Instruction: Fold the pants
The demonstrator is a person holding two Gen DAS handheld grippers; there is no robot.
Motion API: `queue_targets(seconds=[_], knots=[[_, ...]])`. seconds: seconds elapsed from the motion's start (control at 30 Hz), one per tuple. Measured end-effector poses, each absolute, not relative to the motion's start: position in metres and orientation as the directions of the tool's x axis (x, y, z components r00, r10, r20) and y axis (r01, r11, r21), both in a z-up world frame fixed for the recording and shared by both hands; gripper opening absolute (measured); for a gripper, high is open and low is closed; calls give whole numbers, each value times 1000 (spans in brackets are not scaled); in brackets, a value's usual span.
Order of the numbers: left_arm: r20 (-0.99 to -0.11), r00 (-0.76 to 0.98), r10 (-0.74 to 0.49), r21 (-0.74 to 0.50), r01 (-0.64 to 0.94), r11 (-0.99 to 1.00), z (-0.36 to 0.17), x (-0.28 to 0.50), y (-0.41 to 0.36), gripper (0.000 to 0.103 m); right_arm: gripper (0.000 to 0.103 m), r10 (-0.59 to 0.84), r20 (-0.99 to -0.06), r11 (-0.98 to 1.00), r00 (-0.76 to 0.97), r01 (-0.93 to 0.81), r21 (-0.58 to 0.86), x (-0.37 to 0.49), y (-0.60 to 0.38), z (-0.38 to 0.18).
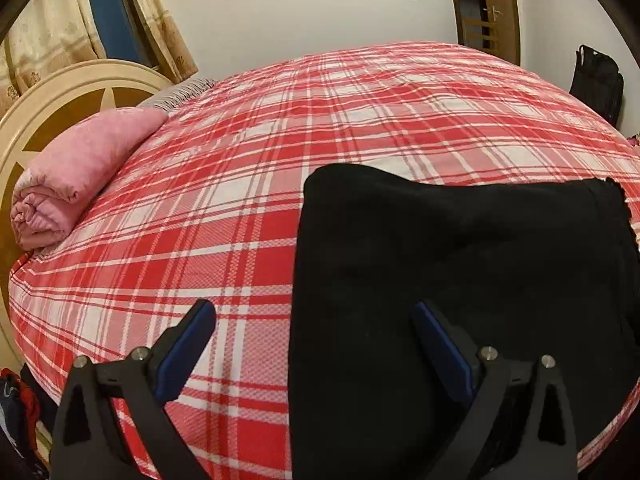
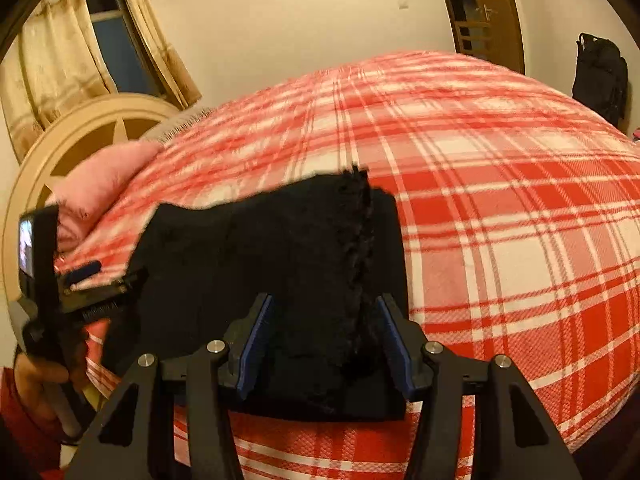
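Note:
The black pants (image 1: pixel 460 280) lie folded into a broad block on the red plaid bedspread (image 1: pixel 200 200), near its front edge. My left gripper (image 1: pixel 312 312) is open wide and straddles the pants' left edge, with its right finger above the cloth and its left finger above the bedspread. In the right wrist view the pants (image 2: pixel 280 248) show a frayed seam running toward me. My right gripper (image 2: pixel 324 324) is open around that bunched end, and the cloth lies between the blue pads. A person's hand (image 2: pixel 36 380) holds the left gripper at the pants' far left side; one of its fingers (image 2: pixel 82 272) shows.
A folded pink blanket (image 1: pixel 76 184) lies against the cream headboard (image 1: pixel 60 96) at the left. A black backpack (image 1: pixel 598 80) hangs by the wooden door (image 1: pixel 488 4) at the back right. Clothes (image 1: pixel 16 408) lie on the floor beside the bed's left corner.

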State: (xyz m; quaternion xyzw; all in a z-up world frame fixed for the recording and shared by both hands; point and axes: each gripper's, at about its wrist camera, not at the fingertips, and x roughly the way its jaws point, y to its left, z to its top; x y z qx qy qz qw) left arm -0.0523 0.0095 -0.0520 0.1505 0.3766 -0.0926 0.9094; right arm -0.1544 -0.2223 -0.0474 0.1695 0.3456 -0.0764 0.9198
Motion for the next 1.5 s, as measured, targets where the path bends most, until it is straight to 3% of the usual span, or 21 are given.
queue_targets(seconds=[0.17, 0.5, 0.57, 0.63, 0.83, 1.23, 1.37, 1.5], knots=[[-716, 693, -78, 184, 295, 938, -45, -61, 11, 101, 55, -25, -615, 936, 788, 233, 262, -160, -213, -28], [-729, 672, -130, 135, 328, 935, -40, -72, 10, 102, 56, -9, -608, 911, 794, 258, 323, -165, -216, -29], [-735, 666, -130, 133, 329, 935, -41, -72, 9, 102, 59, -15, -604, 903, 797, 270, 334, -166, -220, -28], [-748, 648, -143, 115, 339, 934, -43, -71, 9, 102, 70, -23, -598, 885, 801, 294, 360, -169, -230, -29], [-751, 620, -227, 6, 350, 937, -41, -65, 21, 102, 74, -11, -584, 816, 812, 345, 464, -179, -265, -37], [-784, 543, -302, -127, 335, 933, -58, -41, 28, 102, 75, 28, -669, 831, 743, 355, 429, -136, -268, -72], [-794, 525, -307, -133, 343, 930, -66, -39, 28, 102, 83, 28, -648, 854, 761, 318, 411, -136, -250, -76], [-800, 498, -335, -189, 320, 928, -70, -32, 31, 103, 84, -36, -674, 911, 738, 302, 282, -129, -228, -78]])
